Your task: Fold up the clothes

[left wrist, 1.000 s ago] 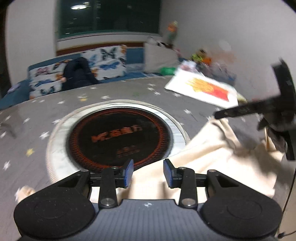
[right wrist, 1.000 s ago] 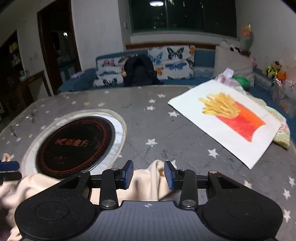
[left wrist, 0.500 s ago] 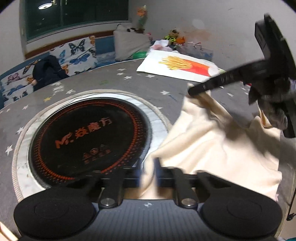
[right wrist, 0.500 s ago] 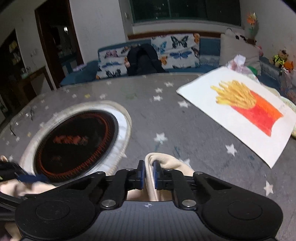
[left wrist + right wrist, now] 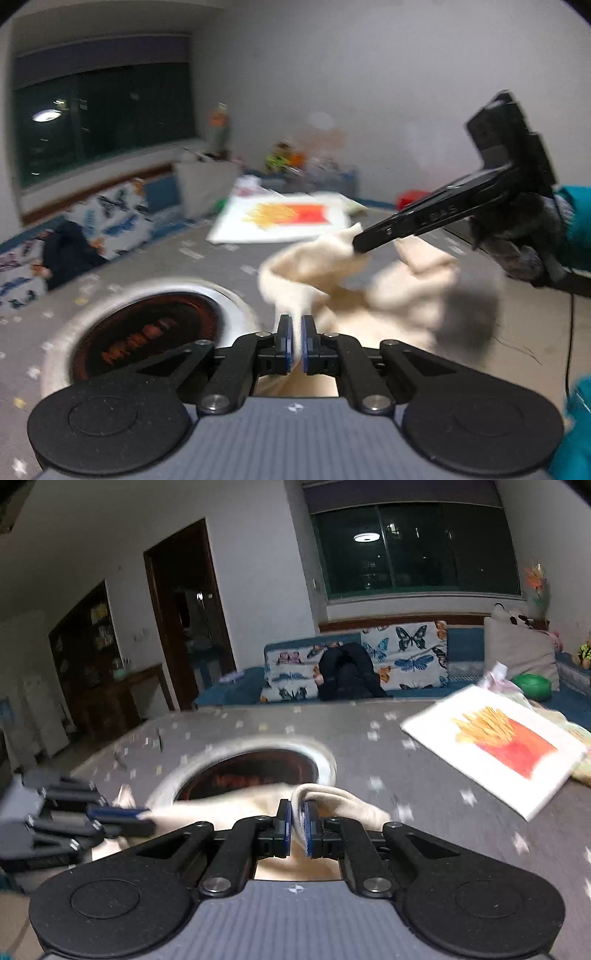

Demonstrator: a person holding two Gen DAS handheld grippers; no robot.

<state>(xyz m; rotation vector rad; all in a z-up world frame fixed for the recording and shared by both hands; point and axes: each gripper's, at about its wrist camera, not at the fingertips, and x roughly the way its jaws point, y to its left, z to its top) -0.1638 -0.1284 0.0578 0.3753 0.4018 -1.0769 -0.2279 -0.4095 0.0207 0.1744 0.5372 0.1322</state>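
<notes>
We see the left tongs (image 5: 295, 334) clenched on a fold of the soft cream garment (image 5: 388, 295), and the right tongs (image 5: 298, 821) pinching another rolled edge of it (image 5: 332, 801). The cloth hangs bunched and rumpled between the two, lifted above the grey star-printed table (image 5: 424, 782). Beneath it sits a round black cooktop (image 5: 155, 332) with a pale ring and orange lettering. Farther back lies a flat white rectangular sheet printed with fries (image 5: 495, 746). A teal sleeve (image 5: 574, 229) shows behind the right tongs (image 5: 360, 245)
</notes>
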